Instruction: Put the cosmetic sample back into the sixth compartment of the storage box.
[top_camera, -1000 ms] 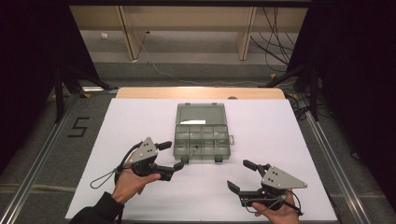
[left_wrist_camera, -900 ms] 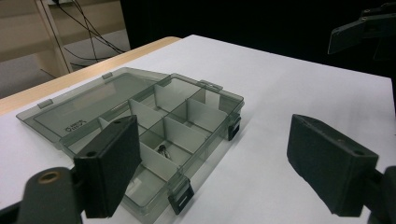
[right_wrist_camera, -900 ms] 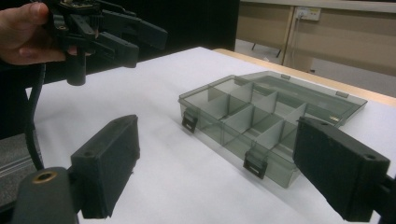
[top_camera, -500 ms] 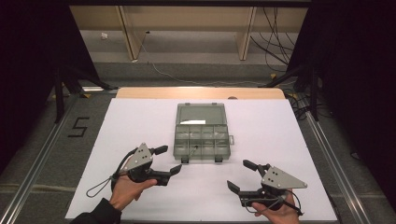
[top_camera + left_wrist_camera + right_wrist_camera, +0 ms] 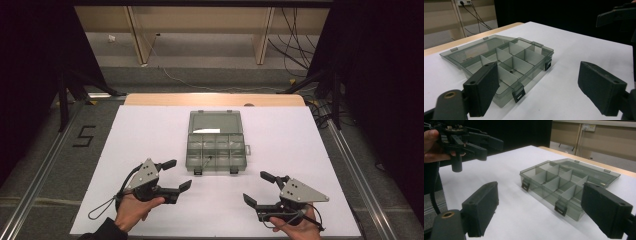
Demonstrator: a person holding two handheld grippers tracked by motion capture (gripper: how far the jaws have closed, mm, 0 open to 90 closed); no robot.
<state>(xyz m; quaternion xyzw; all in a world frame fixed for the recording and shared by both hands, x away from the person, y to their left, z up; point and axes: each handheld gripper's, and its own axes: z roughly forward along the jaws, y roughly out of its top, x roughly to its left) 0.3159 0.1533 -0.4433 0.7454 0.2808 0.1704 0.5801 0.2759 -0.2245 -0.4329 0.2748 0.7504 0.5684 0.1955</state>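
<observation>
both pairs of fingers stand wide apart with nothing between them: your left gripper [image 5: 174,175] sits near the front left corner of the open box [image 5: 216,152], your right gripper [image 5: 259,188] near its front right corner, and neither touches it. ahead of each set of fingers the box lies flat on the white table [image 5: 300,145], its lid [image 5: 215,122] folded back on the far side and its two dark latches [image 5: 198,171] facing you.

what could go wrong from here: the box looks light, smooth plastic, so if you push at one corner alone it will probably slide or spin on the sheet instead of letting you take hold. pinch a thin divider or the front wall too hard and it may flex or tip the tray up. reach for the lid with one gripper and the other should steady the base, or the whole box will drag with it.

from your left gripper view, a small dark speck [image 5: 511,71] shows in one of the near compartments, perhaps a small part, though it is too small to tell. the high view gives only a thin mark there. your right gripper view instead shows your other hand [image 5: 434,146] and its gripper held above the table's edge.
</observation>
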